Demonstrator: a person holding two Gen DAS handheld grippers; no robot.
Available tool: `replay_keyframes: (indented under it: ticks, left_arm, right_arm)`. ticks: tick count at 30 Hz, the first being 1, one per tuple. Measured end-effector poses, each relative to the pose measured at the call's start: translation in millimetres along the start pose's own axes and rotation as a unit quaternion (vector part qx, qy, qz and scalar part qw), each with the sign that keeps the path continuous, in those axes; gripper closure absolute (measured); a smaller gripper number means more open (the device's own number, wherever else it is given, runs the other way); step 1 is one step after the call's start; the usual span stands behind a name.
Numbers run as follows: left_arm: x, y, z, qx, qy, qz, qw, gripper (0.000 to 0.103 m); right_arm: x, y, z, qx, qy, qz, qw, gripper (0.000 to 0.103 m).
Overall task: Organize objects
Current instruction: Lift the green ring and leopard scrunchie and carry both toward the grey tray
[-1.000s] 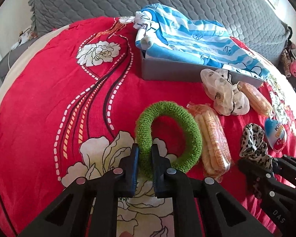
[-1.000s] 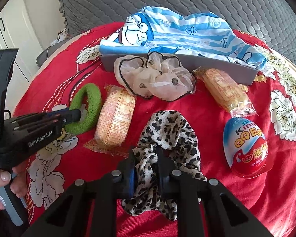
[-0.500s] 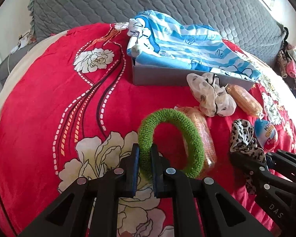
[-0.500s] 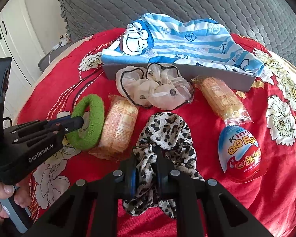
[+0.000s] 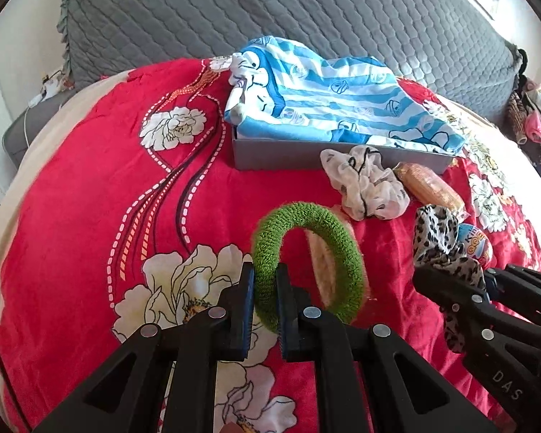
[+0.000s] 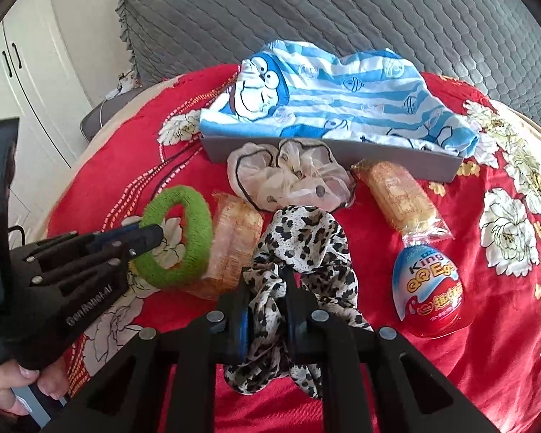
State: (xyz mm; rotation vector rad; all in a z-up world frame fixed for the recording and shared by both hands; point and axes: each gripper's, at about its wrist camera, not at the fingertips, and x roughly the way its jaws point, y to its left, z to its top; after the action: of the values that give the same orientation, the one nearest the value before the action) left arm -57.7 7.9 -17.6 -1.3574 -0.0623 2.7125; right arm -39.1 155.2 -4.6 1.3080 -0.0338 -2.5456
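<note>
My left gripper is shut on a fuzzy green hair ring, which hangs lifted off the red floral bedspread. From the right wrist view the same green ring sits in the left gripper. My right gripper is shut on a leopard-print scrunchie, raised above the bed; that scrunchie shows at the right of the left view too. A grey box lies behind, covered by a blue striped cartoon cloth.
On the bedspread lie a sheer cream dotted scrunchie, two wrapped biscuit packs and a red-and-blue toy egg. A grey quilted headboard rises behind. A hand holds the left gripper's handle.
Both grippers have risen, lifting the green ring and the leopard scrunchie off the bedspread. The biscuit pack now shows through and behind the raised ring.
</note>
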Motion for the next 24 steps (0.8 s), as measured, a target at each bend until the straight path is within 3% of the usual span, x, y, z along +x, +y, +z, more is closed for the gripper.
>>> replay_keyframes:
  ticks: [24]
  left_arm:
    - [-38.9,-30.0,21.9,0.012,-0.048,0.006,0.9988,0.092]
  right_arm:
    - [-37.0,-8.4,21.6,-0.010,-0.042,0.006,0.999,0.088]
